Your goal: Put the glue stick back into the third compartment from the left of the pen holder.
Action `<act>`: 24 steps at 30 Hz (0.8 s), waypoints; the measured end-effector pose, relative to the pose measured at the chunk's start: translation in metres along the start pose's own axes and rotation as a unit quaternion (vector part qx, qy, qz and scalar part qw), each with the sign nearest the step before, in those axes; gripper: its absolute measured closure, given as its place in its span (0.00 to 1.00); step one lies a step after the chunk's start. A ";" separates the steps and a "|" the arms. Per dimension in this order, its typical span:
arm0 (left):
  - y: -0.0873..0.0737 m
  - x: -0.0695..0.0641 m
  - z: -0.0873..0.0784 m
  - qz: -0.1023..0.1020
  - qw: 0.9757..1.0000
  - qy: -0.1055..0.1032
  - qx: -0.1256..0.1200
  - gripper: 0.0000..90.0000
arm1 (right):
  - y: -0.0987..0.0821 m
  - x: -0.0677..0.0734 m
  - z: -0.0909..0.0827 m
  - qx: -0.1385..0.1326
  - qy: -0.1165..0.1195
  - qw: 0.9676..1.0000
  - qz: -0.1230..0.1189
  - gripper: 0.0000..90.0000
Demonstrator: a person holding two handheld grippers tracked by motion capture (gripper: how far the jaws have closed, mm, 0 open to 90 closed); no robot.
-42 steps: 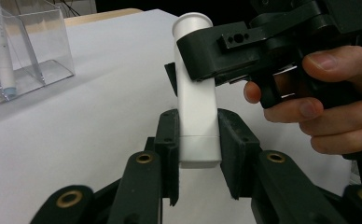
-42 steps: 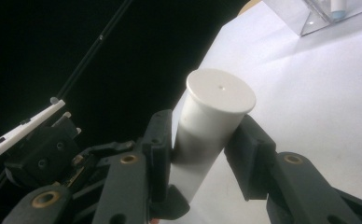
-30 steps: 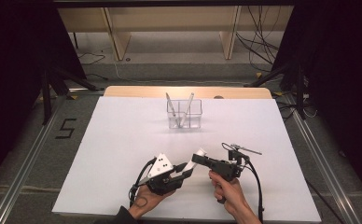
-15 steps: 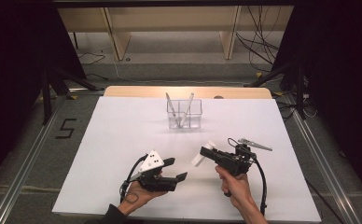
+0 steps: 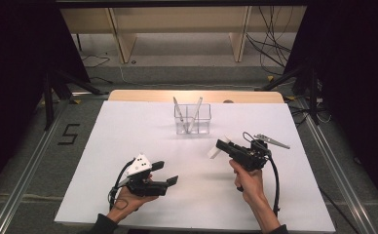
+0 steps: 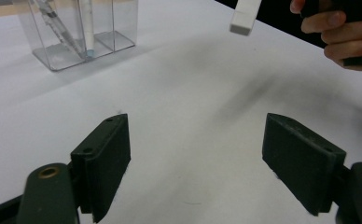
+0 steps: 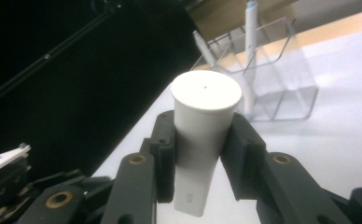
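Observation:
A white tapered tube (image 5: 214, 152) with a flat round cap is held above the white table (image 5: 128, 126), my right gripper (image 5: 222, 146) shut on it. In the right gripper view the tube (image 7: 206, 107) points cap-first away from the camera, with both pads of that gripper (image 7: 202, 144) pressed on its sides. My left gripper (image 5: 166, 173) sits low at the near left, and its jaws have just been opening. In its own view the left gripper (image 6: 195, 163) is wide open with nothing between its jaws, and the tube's end (image 6: 244, 16) hangs far off.
A clear two-part holder (image 5: 193, 119) with two pens (image 5: 196, 109) leaning in it stands at the back middle of the table. It shows again as the holder (image 6: 76, 32) and the holder (image 7: 272, 79). Dark floor, rails and stands surround the table.
The left gripper has drawn back to the left, away from the tube, and its jaws have opened wide. The right gripper has moved right and slightly up with the tube in it.

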State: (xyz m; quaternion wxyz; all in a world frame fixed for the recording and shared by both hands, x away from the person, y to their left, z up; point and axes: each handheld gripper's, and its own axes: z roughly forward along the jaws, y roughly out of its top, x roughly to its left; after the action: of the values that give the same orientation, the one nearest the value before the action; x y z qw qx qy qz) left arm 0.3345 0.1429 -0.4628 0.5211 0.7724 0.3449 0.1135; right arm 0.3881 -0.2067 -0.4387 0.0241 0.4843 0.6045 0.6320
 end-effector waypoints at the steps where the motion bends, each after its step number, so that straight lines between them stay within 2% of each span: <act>1: -0.001 0.001 -0.001 -0.001 1.000 0.000 0.000 0.24 | 0.002 0.000 0.001 -0.003 -0.004 1.000 -0.004 0.76; 9: -0.005 0.008 -0.010 -0.012 1.000 0.014 -0.002 0.23 | 0.018 -0.004 0.009 -0.016 -0.039 0.999 -0.030 0.76; 13: -0.009 0.009 -0.012 -0.005 1.000 0.025 0.006 0.23 | 0.029 -0.005 0.019 -0.016 -0.054 0.998 -0.040 0.76; 16: -0.010 0.010 -0.014 -0.008 1.000 0.026 0.008 0.22 | 0.044 0.002 0.029 -0.013 -0.064 0.996 -0.067 0.76; 19: -0.011 0.010 -0.015 -0.009 1.000 0.027 0.007 0.22 | 0.060 0.010 0.040 -0.012 -0.065 0.994 -0.082 0.76; 24: -0.012 0.010 -0.019 -0.011 1.000 0.029 0.003 0.22 | 0.075 0.012 0.061 -0.006 -0.078 0.993 -0.087 0.76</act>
State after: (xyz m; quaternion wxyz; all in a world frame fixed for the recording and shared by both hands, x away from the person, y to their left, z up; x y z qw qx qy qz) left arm 0.3273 0.1658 -0.4670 0.5097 0.7665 0.3686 0.1296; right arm 0.4623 -0.1742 -0.3846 0.1289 0.4771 0.6370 0.5916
